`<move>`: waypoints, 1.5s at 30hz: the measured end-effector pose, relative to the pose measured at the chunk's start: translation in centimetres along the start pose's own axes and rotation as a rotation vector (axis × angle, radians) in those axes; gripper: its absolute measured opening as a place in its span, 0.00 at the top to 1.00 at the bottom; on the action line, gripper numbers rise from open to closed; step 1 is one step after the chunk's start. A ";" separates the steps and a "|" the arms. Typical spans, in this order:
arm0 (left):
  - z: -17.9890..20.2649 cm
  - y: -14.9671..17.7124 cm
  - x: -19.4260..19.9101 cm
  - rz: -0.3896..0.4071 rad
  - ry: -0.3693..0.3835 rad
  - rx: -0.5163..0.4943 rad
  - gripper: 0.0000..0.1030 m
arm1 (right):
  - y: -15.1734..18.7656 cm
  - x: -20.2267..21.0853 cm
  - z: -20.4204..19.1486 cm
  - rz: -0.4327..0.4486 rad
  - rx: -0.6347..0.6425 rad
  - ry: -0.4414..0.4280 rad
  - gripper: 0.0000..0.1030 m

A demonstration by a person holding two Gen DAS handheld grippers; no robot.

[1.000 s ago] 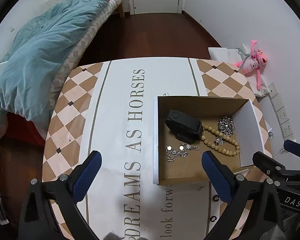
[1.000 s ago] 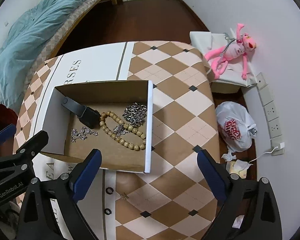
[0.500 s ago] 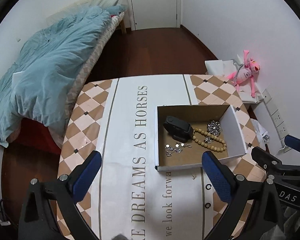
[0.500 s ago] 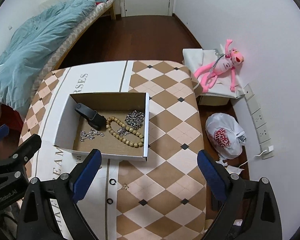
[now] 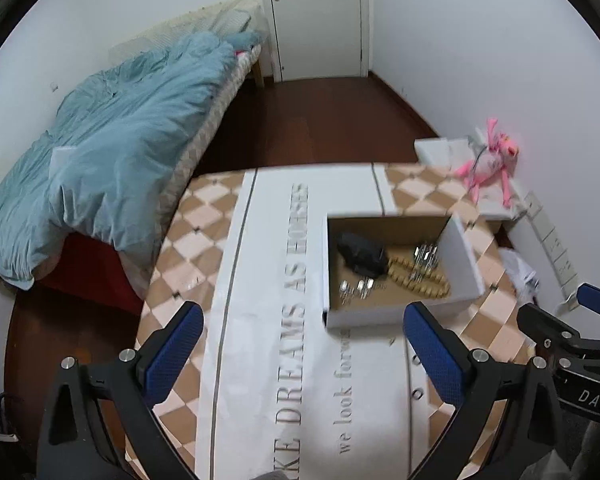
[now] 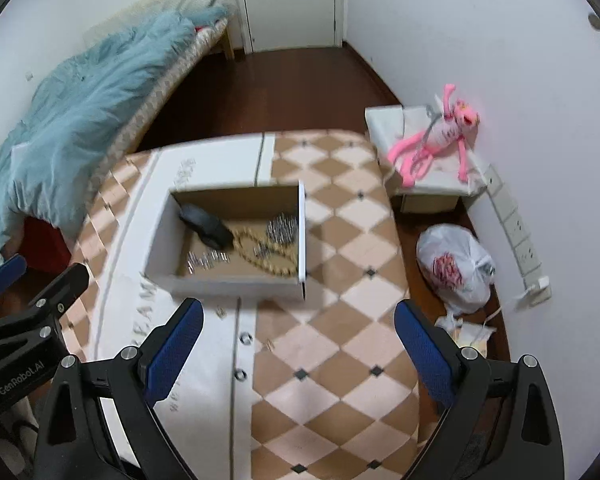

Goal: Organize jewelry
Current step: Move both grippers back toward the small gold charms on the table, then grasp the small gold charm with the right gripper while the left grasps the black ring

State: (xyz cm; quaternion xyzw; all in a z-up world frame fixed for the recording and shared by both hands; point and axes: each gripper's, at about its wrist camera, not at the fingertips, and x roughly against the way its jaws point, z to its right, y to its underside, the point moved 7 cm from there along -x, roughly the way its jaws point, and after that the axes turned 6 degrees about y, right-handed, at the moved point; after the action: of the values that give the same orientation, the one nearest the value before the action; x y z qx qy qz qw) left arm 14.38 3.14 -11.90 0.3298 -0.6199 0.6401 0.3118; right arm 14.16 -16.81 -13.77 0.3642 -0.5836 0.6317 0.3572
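Both of your grippers hang high above the tabletop (image 5: 260,360), well back from the work. Left gripper (image 5: 302,344): fingers spread wide apart, nothing between them. Right gripper (image 6: 296,344): same, fingers wide apart and empty.

Jewelry sits in the open cardboard box (image 6: 160,240), which stands on the tabletop ahead of both grippers:
- wooden bead bracelet (image 6: 272,264) on the box floor, toward the right wall
- silver chain (image 6: 282,230), heaped just behind the beads, close to the right wall
- small silver pieces (image 6: 206,260), loose near the front wall; motion blur hides what they are
- black watch (image 6: 206,226), at the back left, its end touching or just beside the beads

Outside the box, a few small rings (image 6: 245,337) and bits lie on the tabletop between the box's front wall and your right gripper.

Step in hand, as I read it: either the close of a placement or a pause between picks. Most pieces are boxed; the loose rings look like what is left.

Next move calls for you to lower the right gripper onto one ring, narrowing the fingers first. The rings are small and flat on a smooth cloth, so expect them to slide; come straight down and pinch across the rim.
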 end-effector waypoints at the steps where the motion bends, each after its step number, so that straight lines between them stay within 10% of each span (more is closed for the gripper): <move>1: -0.1 1.0 -0.8 -0.016 -0.015 -0.002 0.01 | 1.0 -1.1 0.0 -0.022 -0.008 -0.010 0.05; 3: -0.2 2.7 -2.5 -0.046 -0.031 -0.002 0.01 | 2.6 -3.4 0.0 -0.056 -0.018 -0.038 0.06; 9: -0.6 7.6 -8.0 -0.190 -0.057 0.015 0.01 | 7.2 -10.7 -0.9 -0.176 -0.065 -0.168 0.50; 18: -0.4 9.2 -9.9 -0.240 -0.052 0.026 0.01 | 7.5 -12.3 -3.6 -0.096 0.091 -0.146 0.58; 22: -0.2 9.3 -10.1 -0.247 -0.047 0.024 0.01 | 7.5 -12.3 -3.9 -0.065 0.153 -0.063 0.92; 37: 8.1 10.5 -9.6 -0.244 0.152 -0.046 0.03 | 8.4 -9.9 3.1 -0.099 -0.118 -0.146 0.92; 42: 10.1 11.0 -9.8 -0.251 0.165 -0.097 0.62 | 8.6 -9.4 4.5 -0.099 -0.144 -0.134 0.92; 45: 10.3 10.9 -10.1 -0.244 0.166 -0.109 0.77 | 8.6 -9.4 4.9 -0.099 -0.150 -0.129 0.92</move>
State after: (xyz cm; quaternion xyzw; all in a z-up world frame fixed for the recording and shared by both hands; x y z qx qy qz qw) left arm 11.88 -7.45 -26.32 0.3313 -0.5811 0.5880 0.4549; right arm 11.37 -22.52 -25.82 0.4047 -0.6325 0.5431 0.3758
